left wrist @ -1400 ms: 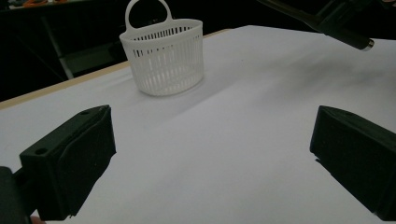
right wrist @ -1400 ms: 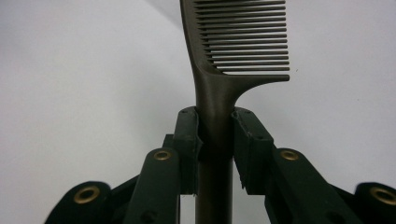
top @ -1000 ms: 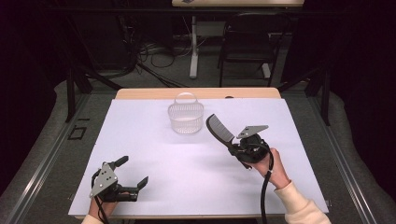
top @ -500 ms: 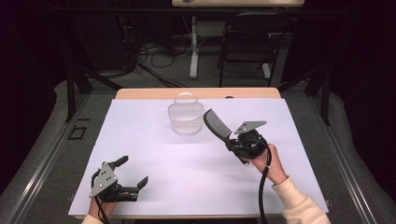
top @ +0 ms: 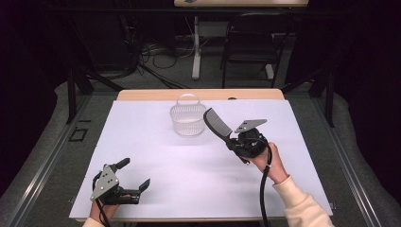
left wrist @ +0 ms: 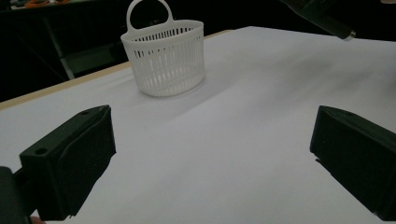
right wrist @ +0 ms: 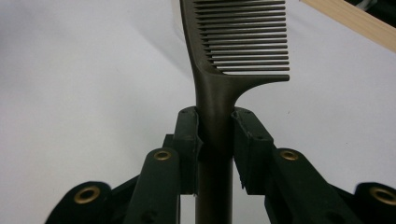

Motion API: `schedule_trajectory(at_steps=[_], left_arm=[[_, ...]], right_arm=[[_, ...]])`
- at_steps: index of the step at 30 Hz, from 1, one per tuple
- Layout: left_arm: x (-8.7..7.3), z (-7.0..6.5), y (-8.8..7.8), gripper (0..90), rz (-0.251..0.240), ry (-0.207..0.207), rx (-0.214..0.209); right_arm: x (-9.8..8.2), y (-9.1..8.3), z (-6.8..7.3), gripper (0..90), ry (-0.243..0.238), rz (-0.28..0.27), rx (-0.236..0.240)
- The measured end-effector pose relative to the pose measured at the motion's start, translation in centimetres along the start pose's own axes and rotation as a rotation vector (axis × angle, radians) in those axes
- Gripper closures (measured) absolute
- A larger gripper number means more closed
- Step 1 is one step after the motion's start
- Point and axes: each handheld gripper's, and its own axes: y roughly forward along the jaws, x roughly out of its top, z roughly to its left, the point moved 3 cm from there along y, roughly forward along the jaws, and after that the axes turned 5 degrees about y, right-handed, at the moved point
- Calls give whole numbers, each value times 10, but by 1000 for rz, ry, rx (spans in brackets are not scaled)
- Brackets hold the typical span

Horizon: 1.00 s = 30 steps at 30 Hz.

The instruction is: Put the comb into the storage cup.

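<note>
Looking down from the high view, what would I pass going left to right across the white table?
Left gripper, resting open near the front edge → white basket → dark comb → right gripper, clamped on the comb's handle.

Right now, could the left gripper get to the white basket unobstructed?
Probably yes. The left gripper is open and holds nothing, and bare white table lies between it and the basket. The comb in the right gripper sits off to the basket's other side.

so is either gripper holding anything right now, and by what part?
The right gripper holds the dark comb by its handle, just below the teeth, jaws clamped on both sides. The left gripper is open and holds nothing.
</note>
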Motion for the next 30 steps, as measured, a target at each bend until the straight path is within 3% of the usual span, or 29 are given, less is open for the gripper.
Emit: schedule_trajectory(at_steps=[30], left_arm=[[0,1,0,1,-3,-8,-1]], right_arm=[[18,7,-1,727,-13,-30,11]])
